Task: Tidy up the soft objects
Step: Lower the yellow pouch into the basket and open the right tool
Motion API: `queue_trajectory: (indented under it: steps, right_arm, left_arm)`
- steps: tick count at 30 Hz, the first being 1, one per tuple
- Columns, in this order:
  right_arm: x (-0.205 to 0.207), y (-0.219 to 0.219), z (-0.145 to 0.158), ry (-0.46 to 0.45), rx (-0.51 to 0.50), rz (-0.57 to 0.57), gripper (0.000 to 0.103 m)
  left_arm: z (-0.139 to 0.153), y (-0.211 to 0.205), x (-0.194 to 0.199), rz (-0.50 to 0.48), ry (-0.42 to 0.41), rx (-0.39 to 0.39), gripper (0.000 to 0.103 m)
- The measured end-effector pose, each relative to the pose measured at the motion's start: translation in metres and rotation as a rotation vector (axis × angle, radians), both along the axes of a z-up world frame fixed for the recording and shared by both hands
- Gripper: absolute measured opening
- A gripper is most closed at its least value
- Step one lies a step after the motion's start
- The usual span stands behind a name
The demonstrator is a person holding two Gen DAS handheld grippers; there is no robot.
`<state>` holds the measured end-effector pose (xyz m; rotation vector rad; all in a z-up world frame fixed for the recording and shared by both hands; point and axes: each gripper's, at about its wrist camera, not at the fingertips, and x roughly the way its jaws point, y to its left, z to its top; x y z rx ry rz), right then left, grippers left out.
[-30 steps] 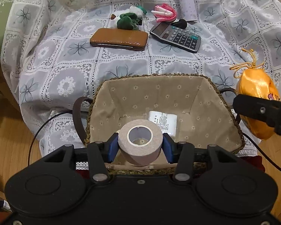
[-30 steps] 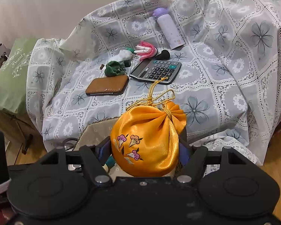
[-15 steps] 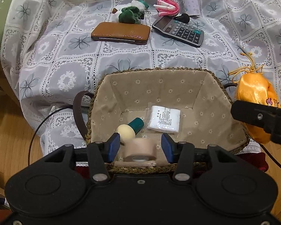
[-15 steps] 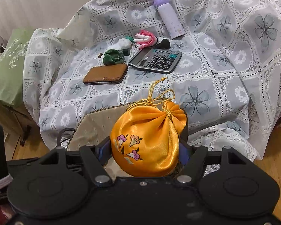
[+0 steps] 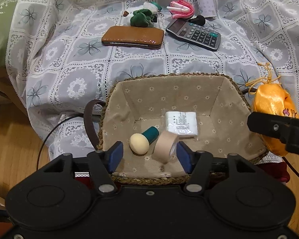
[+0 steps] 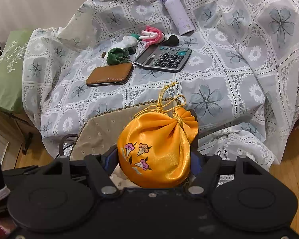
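We see the left gripper (image 5: pixel 149 153) hanging over the near edge of the woven basket (image 5: pixel 225 77), pointed forward and down into it, fingers spread wide apart and holding nothing. The tape roll (image 5: pixel 165 146) lies tilted on the basket's lined floor between the blue pads, touching or nearly touching the right pad (image 5: pixel 182 156); we cannot tell which. Just left of the roll lies a cream-headed, green-handled sponge applicator (image 5: pixel 142 141), and behind it a flat white packet (image 5: pixel 181 122). The right gripper (image 6: pixel 153 159) sits by the basket's right rim, fingers clamped on the orange drawstring pouch (image 6: pixel 157 149), which bulges out above them, gold cord flopped forward. In the left view the pouch (image 5: pixel 273 107) hangs outside the basket's right wall, not yet inside. On the lace tablecloth (image 5: pixel 69 63) beyond lie a brown wallet (image 5: pixel 132 37), a calculator (image 5: pixel 194 34), a green plush (image 5: pixel 140 18), a pink item (image 5: pixel 181 11) and a lilac bottle (image 6: pixel 177 13).
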<state>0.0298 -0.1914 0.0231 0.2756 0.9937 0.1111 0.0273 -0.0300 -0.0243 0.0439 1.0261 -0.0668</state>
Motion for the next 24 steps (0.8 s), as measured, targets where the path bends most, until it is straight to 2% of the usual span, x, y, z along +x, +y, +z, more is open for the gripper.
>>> queue_trajectory:
  steps: [14,24]
  right_arm:
    - [-0.0008,-0.003,-0.0016,0.005,0.015,-0.001,0.076]
    - [-0.0011,-0.0035,-0.0026,0.011,0.017,-0.002,0.076]
  left_arm:
    - [0.0015,0.0025,-0.0024,0.016,-0.012,0.005,0.062]
    - [0.0018,0.002,-0.0031,0.017,-0.013,0.008,0.062]
